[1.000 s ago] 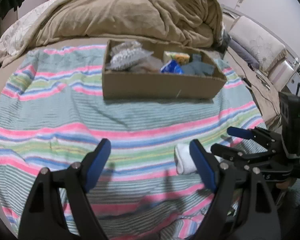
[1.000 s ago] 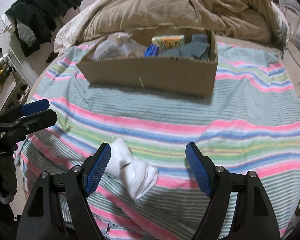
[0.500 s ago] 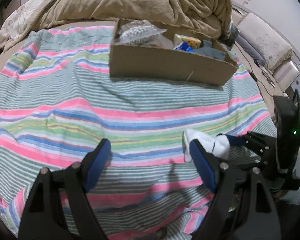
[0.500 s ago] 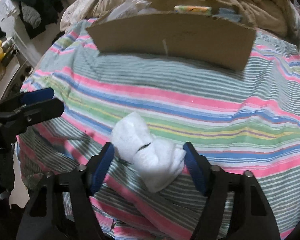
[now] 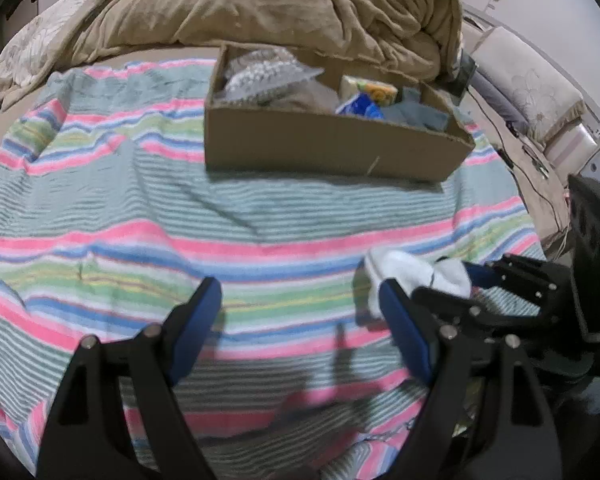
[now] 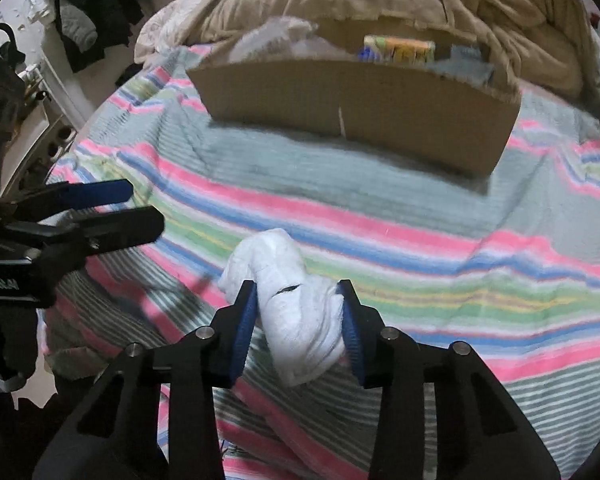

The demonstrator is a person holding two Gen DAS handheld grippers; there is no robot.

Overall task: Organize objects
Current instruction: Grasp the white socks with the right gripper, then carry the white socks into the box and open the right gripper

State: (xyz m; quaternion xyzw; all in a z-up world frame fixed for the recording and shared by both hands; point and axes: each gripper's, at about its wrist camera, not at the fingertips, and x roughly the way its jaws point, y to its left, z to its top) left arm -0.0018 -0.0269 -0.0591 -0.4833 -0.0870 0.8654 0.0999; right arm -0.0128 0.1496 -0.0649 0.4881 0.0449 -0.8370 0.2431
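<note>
Sock pickup, striped bedspread

White sock bundle: one, at six o'clock, between the closing jaws of the right gripper, pads now touching it; a second ago they stood wide, so pickup has begun. Left gripper: one, apart, empty. Cardboard box: one, twelve o'clock, part-filled.

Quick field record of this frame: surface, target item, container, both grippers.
surface: striped blanket on a bed
item: white sock, lying on the blanket
container: cardboard box, already holding several items, beyond the sock
right gripper: closing, sock between its fingers, pads at the sock's sides
left gripper: open, nothing between its fingers, beside the sock
</note>
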